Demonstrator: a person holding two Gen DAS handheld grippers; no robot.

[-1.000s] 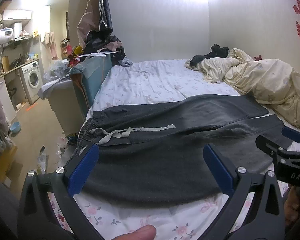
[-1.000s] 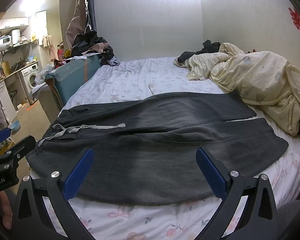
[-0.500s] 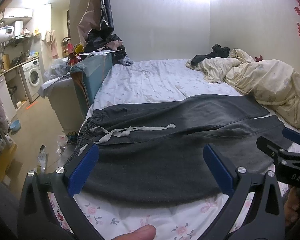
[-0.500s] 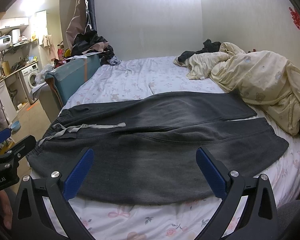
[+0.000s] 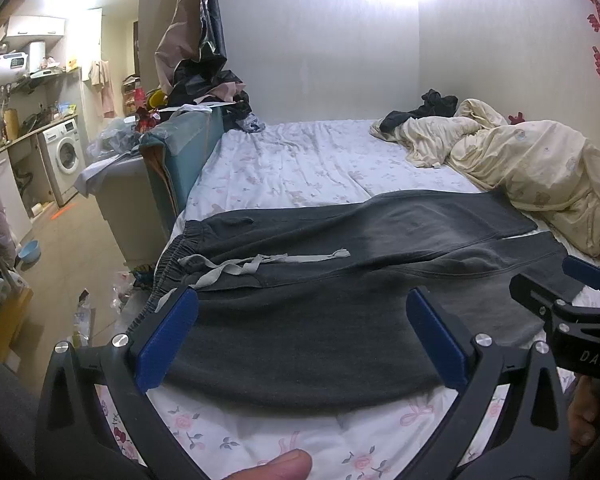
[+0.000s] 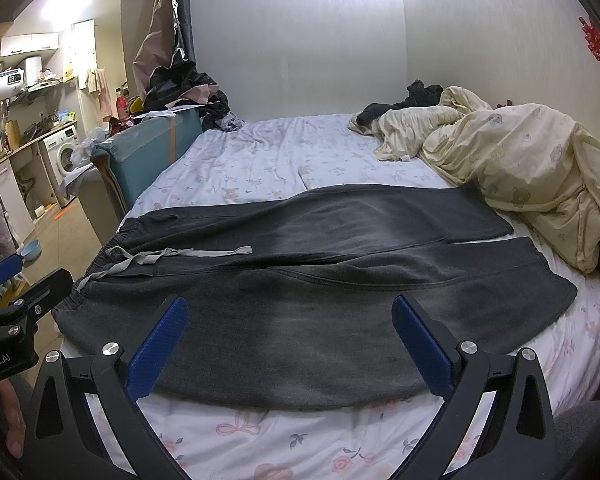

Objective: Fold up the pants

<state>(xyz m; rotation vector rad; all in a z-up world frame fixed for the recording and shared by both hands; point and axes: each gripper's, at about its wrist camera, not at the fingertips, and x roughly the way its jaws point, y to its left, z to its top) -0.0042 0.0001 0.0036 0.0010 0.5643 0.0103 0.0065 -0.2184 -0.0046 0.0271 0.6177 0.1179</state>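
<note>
Dark grey pants (image 5: 340, 272) lie flat across the bed, waistband with a light grey drawstring (image 5: 256, 264) at the left, both legs stretching right. They also show in the right wrist view (image 6: 320, 280). My left gripper (image 5: 300, 336) is open and empty, held above the near edge of the pants by the waist end. My right gripper (image 6: 288, 340) is open and empty, above the near leg's middle. The right gripper's tip shows at the right of the left wrist view (image 5: 572, 296); the left gripper shows at the left of the right wrist view (image 6: 16, 300).
The bed has a floral sheet (image 5: 300, 168). A crumpled cream duvet (image 6: 520, 160) lies at the right against the wall, touching the far leg's hem. A teal box (image 5: 180, 152) with piled clothes stands left of the bed. A kitchen area with a washing machine (image 5: 64, 152) lies beyond.
</note>
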